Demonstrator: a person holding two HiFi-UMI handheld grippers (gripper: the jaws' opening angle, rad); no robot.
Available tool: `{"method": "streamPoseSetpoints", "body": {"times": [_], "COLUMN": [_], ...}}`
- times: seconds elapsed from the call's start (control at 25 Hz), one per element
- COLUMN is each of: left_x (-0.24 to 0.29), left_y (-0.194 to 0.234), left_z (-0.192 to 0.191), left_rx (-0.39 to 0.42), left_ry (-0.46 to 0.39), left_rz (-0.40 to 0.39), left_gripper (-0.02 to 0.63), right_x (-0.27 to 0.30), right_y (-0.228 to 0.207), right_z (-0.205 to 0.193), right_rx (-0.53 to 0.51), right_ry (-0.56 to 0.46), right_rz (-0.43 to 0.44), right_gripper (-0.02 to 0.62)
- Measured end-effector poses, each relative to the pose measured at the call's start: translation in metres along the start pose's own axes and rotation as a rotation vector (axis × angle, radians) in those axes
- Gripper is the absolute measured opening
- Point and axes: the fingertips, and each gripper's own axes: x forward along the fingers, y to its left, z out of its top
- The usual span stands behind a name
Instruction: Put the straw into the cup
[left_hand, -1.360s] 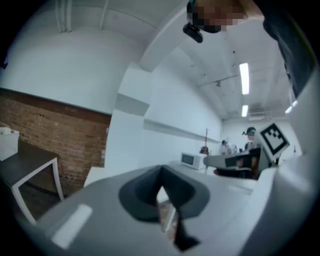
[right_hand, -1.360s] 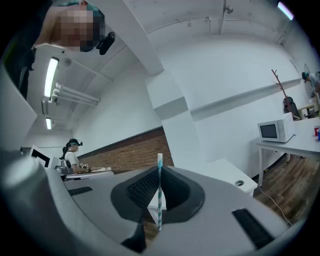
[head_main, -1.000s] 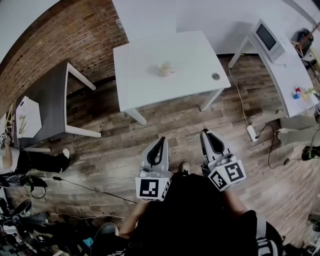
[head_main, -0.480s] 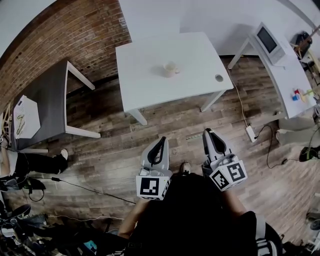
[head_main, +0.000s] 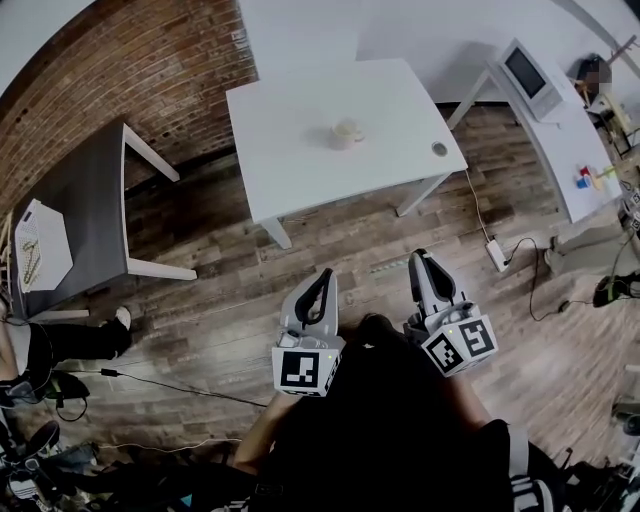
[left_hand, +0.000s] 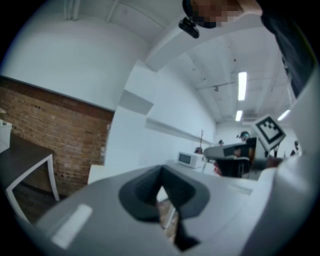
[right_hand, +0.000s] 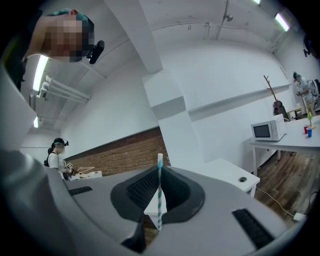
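Note:
A cream cup (head_main: 346, 132) stands near the middle of the white table (head_main: 290, 150), far ahead of both grippers. My right gripper (head_main: 424, 268) is shut on a teal-and-white striped straw (right_hand: 159, 190), which stands upright between its jaws in the right gripper view. My left gripper (head_main: 321, 288) is shut with nothing in it. Both are held close to my body over the wooden floor, well short of the table. In the head view the straw is too thin to make out.
A small round object (head_main: 439, 149) lies near the table's right edge. A grey table (head_main: 80, 200) stands at the left, and a white desk with a microwave (head_main: 528, 75) at the right. Cables and a power strip (head_main: 495, 255) lie on the floor. Another person (right_hand: 56, 152) stands far off.
The view has shifted slightly as I moved; the table sits a little nearer. Both grippers keep their pose, held low in front of my body.

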Motion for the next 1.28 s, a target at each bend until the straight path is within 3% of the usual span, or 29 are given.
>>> {"method": "streamPoseSetpoints", "body": {"times": [0.6, 0.92, 1.28], "left_x": [0.011, 0.053, 0.123], "left_y": [0.027, 0.042, 0.050], "left_z": [-0.002, 0.008, 0.009], "left_rx": [-0.030, -0.012, -0.017], "left_ry": [0.013, -0.003, 0.042], "left_rz": [0.002, 0.015, 0.033], "left_gripper": [0.005, 0.005, 0.005], "right_x": [0.034, 0.074, 0.127], "right_y": [-0.003, -0.027, -0.072], "right_z": [-0.004, 0.004, 0.019], "right_rx": [0.006, 0.012, 0.020], "right_ry": [-0.005, -0.008, 0.003], "right_rz": [-0.021, 0.000, 0.024], "right_gripper": [0.018, 0.018, 0.018]}}
